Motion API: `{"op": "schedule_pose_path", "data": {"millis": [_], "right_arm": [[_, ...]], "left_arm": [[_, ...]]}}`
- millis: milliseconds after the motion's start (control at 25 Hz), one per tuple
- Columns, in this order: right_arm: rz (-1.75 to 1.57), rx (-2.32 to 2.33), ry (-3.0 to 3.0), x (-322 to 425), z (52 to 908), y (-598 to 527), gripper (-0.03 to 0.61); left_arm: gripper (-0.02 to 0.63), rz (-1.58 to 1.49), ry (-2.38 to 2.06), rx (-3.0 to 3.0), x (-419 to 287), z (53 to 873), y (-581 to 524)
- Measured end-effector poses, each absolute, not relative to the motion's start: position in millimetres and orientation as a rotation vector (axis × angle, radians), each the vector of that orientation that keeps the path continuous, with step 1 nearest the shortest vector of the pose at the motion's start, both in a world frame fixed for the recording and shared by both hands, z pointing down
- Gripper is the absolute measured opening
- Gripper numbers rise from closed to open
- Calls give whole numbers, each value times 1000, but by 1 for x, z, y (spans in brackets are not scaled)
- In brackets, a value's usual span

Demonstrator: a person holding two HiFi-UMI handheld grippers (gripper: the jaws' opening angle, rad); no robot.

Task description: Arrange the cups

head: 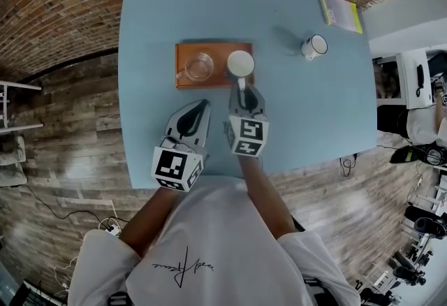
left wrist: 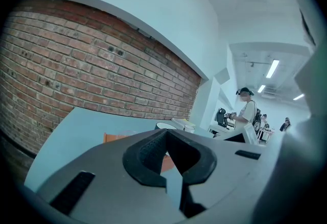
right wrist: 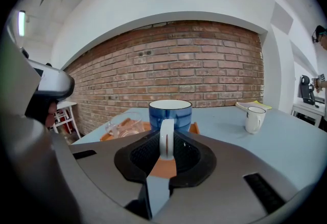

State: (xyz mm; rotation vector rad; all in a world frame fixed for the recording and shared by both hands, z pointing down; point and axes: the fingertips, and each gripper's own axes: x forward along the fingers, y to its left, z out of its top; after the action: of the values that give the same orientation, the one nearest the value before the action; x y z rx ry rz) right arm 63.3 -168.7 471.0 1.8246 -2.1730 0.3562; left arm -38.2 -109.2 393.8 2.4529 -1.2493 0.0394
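Note:
A blue mug with a white inside (head: 240, 63) stands at the right end of the wooden tray (head: 216, 52). My right gripper (head: 242, 91) is shut on its white handle (right wrist: 166, 138), with the mug body (right wrist: 170, 113) straight ahead in the right gripper view. A clear glass cup (head: 199, 67) sits on the tray's left half and also shows as the glass cup (right wrist: 124, 127) to the mug's left. A white mug (head: 314, 47) stands alone on the table at the right. My left gripper (head: 198, 110) hangs shut and empty in front of the tray, its fingertips (left wrist: 153, 151) together.
The blue table (head: 307, 116) stands against a brick wall. A yellow-edged booklet (head: 340, 12) lies at the far right corner. Wooden floor and cables lie to the left. A person (left wrist: 248, 113) stands far off at desks on the right.

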Motion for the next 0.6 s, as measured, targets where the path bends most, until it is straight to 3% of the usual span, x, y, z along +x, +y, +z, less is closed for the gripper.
{"op": "schedule_pose_path", "data": {"millis": [600], "right_arm": [[294,1847,-2148,58,478,-169,64]], "left_arm": [[8,54,-1258,2413,-43,406,-113]]}}
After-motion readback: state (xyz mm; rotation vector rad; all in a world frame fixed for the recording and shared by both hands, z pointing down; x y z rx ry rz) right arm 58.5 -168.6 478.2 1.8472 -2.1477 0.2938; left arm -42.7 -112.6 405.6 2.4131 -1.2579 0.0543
